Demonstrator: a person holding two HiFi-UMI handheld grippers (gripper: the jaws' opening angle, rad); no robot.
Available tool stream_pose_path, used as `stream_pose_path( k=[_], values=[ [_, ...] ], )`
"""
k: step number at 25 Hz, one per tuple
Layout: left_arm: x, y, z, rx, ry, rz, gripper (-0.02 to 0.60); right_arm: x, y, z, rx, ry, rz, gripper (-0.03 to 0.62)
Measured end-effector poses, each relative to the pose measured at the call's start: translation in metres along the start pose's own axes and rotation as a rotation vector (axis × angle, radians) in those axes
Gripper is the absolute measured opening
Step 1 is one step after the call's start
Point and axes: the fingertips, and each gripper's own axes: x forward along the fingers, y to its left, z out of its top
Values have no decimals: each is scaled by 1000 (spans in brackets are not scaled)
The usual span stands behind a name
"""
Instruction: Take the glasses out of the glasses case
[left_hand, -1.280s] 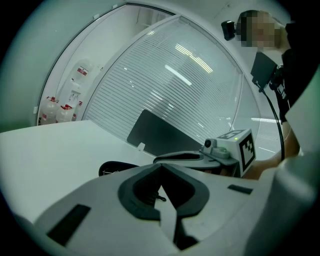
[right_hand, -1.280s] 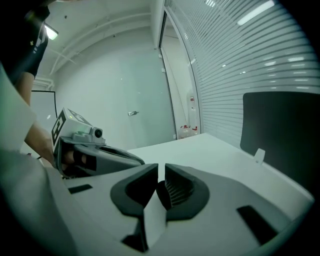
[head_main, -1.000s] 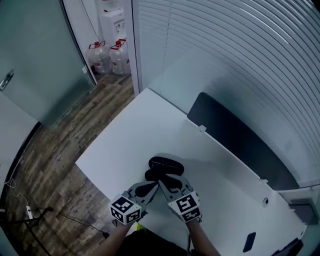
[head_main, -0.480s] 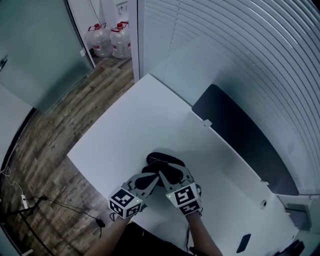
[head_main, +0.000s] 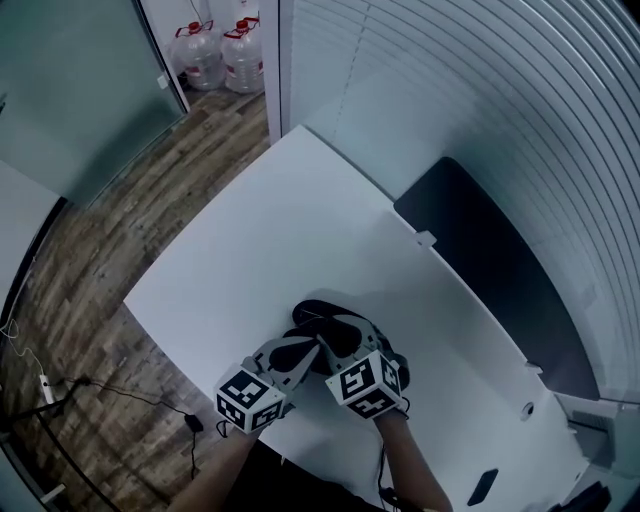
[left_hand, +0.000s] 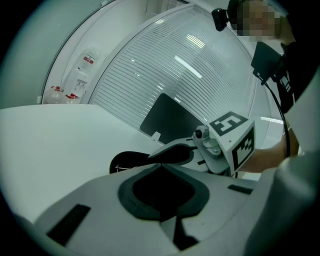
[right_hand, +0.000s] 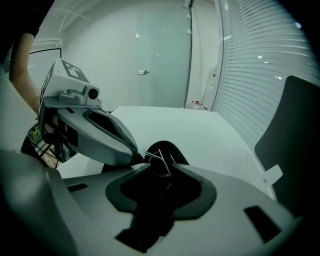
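A black glasses case (head_main: 312, 312) lies open on the white table (head_main: 250, 230), right in front of both grippers. My left gripper (head_main: 298, 347) reaches in from the lower left, its jaws closed at the case's near rim (left_hand: 127, 161). My right gripper (head_main: 338, 335) points steeply down onto the case from the right. Its jaws are opening, and in the right gripper view the thin wire-framed glasses (right_hand: 161, 161) sit in the gap between the tips without being pressed. The rest of the glasses is hidden behind the jaws.
A black flat panel (head_main: 500, 270) stands along the table's far edge by the slatted blinds. A small dark object (head_main: 481, 487) lies at the table's near right. The table's left edge (head_main: 140, 300) drops to wooden floor with water bottles (head_main: 220, 55) and a cable.
Both grippers have sunk a little closer to the table over the case. The right gripper has rolled and tipped further down.
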Motion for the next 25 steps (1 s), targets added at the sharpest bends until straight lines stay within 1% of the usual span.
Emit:
stream_pose_path(
  k=[2,3,8,14,21,25],
  values=[
    [0,3,2,-17,-4,3,9,4,4,0,-18,21,25,124],
    [0,5,2,-24,-4,6,9,5,4,0,-30,30,23,124],
    [-1,8,-1,-35,7,12,9,7,-4,-5,-118,109,-17,123],
    [-1,8,-2,-42,9,16,9,12,-7,-14,-109,157,19,123],
    [1,6,-5,-50,20,10,9,16,-12,-17,-79,170,21,121],
    [1,7,-7,-51,23,15,9,16,-13,-17,-107,185,26,109]
  ],
)
